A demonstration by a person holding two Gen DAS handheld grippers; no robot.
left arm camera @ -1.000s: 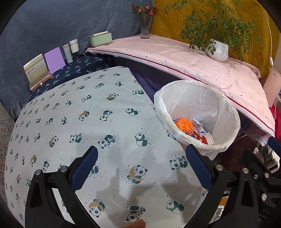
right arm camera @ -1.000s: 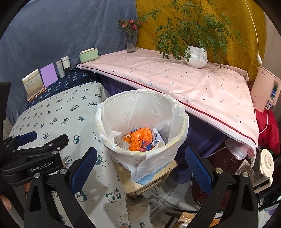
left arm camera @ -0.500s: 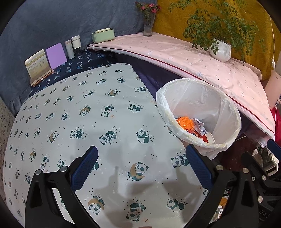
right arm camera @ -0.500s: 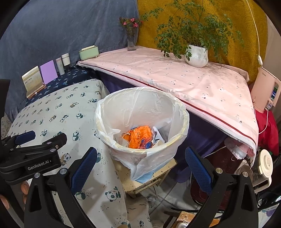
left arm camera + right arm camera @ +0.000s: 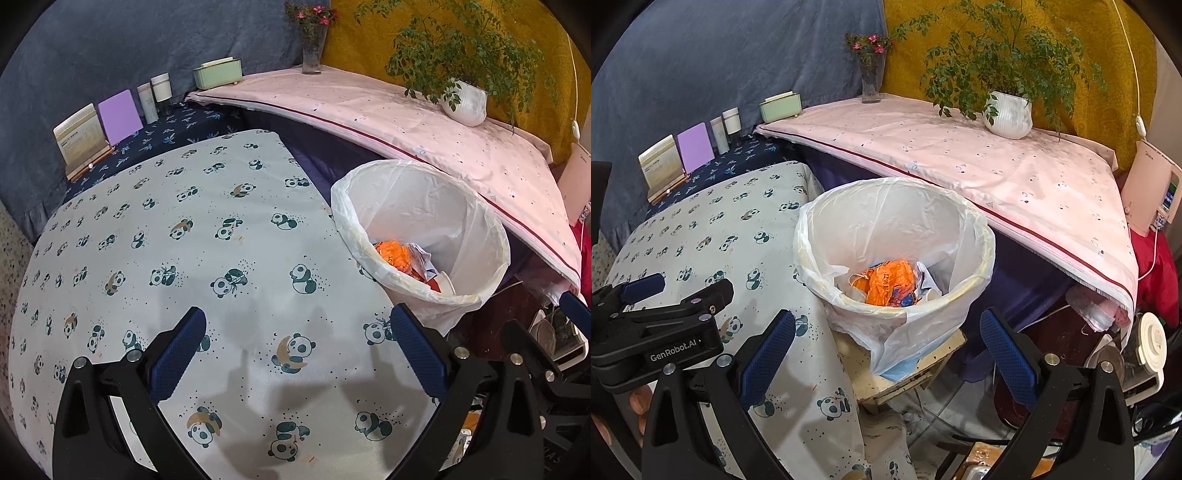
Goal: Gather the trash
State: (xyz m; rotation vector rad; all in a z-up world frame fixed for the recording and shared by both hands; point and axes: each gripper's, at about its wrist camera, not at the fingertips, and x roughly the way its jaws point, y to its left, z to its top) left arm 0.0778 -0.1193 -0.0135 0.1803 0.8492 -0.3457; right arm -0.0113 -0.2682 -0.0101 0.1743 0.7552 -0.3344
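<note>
A white bin with a clear liner stands beside the panda-print table. Orange wrappers and crumpled paper lie at its bottom. My left gripper hovers open over the table's near part, nothing between its blue pads. My right gripper is open too, just in front of the bin and above a small wooden stand, holding nothing. The left gripper's body shows at the left of the right wrist view.
A pink-covered table runs behind the bin with a potted plant and flower vase. Cards, jars and a green box line the dark cloth at the back left. Clutter and cables lie on the floor right.
Both grippers have pulled back slightly and risen; the bin looks a little farther away in each view. Both stay open and empty.
</note>
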